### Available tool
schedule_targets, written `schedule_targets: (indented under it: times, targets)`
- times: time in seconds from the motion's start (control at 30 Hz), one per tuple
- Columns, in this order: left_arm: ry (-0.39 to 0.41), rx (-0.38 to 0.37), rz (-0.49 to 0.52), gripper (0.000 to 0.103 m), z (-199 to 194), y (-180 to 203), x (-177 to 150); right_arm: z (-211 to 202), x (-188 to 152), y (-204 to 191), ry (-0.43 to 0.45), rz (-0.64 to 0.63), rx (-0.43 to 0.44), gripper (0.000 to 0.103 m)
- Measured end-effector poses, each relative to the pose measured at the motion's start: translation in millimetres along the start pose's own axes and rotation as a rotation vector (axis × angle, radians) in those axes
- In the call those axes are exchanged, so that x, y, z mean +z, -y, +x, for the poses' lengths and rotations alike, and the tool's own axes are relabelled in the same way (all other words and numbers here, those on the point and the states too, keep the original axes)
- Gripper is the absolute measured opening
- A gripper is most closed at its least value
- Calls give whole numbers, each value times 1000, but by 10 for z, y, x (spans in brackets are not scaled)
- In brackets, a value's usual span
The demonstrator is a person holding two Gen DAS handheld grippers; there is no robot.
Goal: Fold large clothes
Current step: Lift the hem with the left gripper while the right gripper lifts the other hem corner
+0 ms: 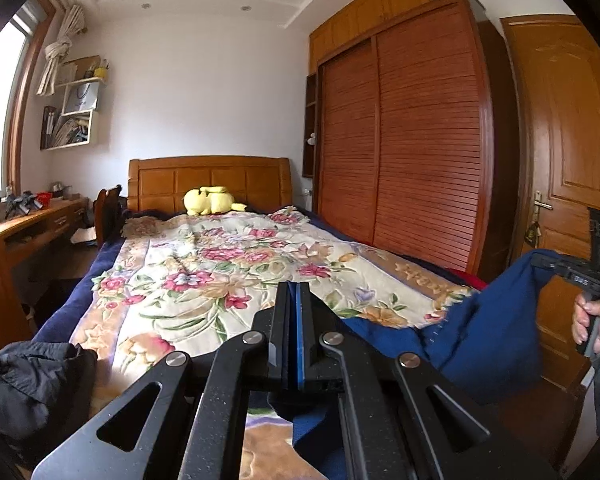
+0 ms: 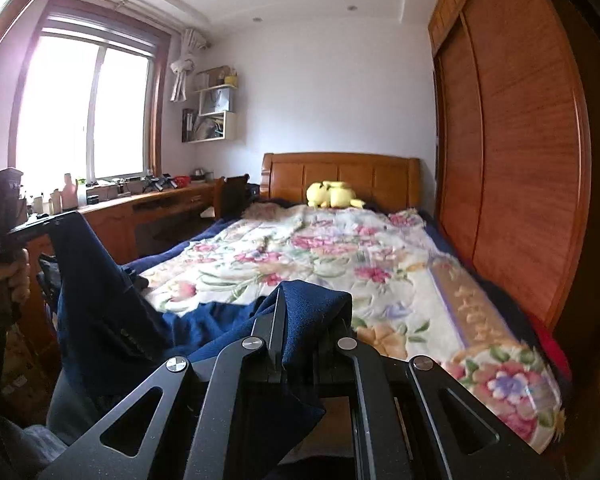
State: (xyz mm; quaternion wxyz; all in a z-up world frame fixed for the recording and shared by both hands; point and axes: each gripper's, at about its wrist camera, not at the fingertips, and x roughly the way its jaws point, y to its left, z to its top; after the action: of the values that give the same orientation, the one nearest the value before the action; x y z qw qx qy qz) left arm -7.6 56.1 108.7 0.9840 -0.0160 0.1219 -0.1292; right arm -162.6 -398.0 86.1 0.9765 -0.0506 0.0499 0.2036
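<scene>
A large dark blue garment [image 1: 488, 340] hangs stretched between both grippers above the foot of the bed. In the left wrist view my left gripper [image 1: 298, 292] is shut, with a thin blue edge of the cloth pinched between its fingers. At the right edge the right gripper [image 1: 540, 258] holds the garment's other end, a hand [image 1: 592, 320] on its handle. In the right wrist view my right gripper [image 2: 308, 304] is shut on the blue garment [image 2: 100, 300], which drapes over its fingers and hides one tip. The left gripper [image 2: 66, 216] holds the cloth up at the far left.
The bed carries a floral blanket [image 1: 228, 264] with a yellow plush toy [image 1: 210, 200] by the headboard. A black jacket [image 1: 32, 384] lies at the bed's near left corner. A slatted wardrobe [image 1: 404, 152] and a door [image 1: 564, 140] stand on the right; a desk [image 2: 156, 204] runs under the window.
</scene>
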Motion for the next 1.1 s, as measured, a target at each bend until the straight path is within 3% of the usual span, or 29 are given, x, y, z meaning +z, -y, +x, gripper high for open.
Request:
schedule_targets:
  times: [0.13,0.37,0.57,0.73,0.93,1.1]
  targets:
    - [-63,23,-37,3,309,-156,-143,147,-173,23,-47,-17,-11,7]
    - [-183,45,-78,2,803,-323,-581,793,-645,185,-203,22,-7,7]
    - [-208,111,-55,2,1152,-408,-906,1417,-974,312,-303,68,26,8]
    - [-245,113,-91,2,1504,-544,-1093,2077,-1215,232,-394,40,23,8]
    - [-275,98,-82,3,1969,-665,-1042,2614,-1036,285,-387,14,12,8]
    - [-236,131,-83,2,2381,-849,-749,3032,-657,503,-302,-5,-42,8]
